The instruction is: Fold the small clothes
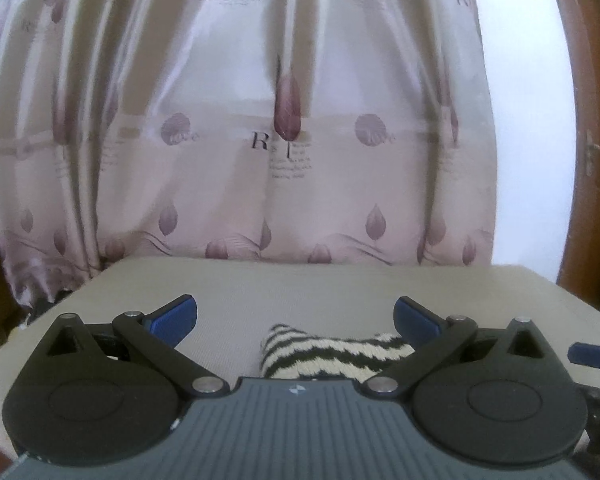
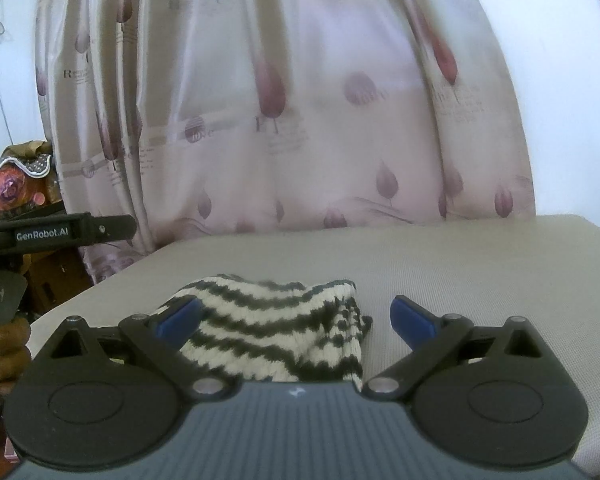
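Observation:
A small black-and-white striped knitted garment (image 2: 276,332) lies in a bunched heap on a beige cloth-covered surface (image 2: 480,264). In the right wrist view it sits between and just below my right gripper (image 2: 294,316), whose blue fingertips (image 2: 414,320) are wide open and hold nothing. In the left wrist view the garment (image 1: 332,352) lies low, towards the right finger of my left gripper (image 1: 296,318), which is also wide open and empty. The garment's near part is hidden under each gripper body.
A pale pink curtain (image 1: 284,120) with purple leaf prints hangs behind the surface's far edge. A brown wooden door (image 1: 592,140) stands at right. The left gripper's body (image 2: 56,232) and the hand holding it show at left, near cluttered items (image 2: 16,176).

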Motion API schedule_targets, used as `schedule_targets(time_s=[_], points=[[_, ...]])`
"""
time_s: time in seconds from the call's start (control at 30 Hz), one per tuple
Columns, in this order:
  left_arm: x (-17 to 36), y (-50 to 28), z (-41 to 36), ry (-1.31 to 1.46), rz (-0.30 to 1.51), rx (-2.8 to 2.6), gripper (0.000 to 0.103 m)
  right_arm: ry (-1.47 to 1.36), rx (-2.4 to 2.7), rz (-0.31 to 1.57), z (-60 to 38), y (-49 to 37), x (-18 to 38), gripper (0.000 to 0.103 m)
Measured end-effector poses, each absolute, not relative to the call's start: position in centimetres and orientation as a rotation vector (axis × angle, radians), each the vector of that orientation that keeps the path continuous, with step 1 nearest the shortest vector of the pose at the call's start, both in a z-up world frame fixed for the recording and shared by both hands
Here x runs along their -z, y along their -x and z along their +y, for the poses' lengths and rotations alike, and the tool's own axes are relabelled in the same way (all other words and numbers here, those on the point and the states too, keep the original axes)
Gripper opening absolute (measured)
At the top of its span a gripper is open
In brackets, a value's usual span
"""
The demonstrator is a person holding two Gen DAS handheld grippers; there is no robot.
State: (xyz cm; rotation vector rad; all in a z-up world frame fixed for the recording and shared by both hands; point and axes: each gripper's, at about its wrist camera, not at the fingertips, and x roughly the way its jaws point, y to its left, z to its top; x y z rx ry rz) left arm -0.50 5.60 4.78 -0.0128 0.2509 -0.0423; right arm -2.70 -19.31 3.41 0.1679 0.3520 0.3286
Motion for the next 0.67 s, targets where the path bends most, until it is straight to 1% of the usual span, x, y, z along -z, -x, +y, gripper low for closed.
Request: schedule_targets(time_s=[0.4,0.67], points=[[-2.4,-0.5,4.5,0.025,0.368,0.026,0.103,-0.189,-0.319,0.384,-19.8,3.2,-2.6,0.102],[-2.0,-0.9,4.3,-0.004,0.391,-0.031,0.103,-0.193,-0.319,0.390,-19.9,3.3,-2.5,0.102]])
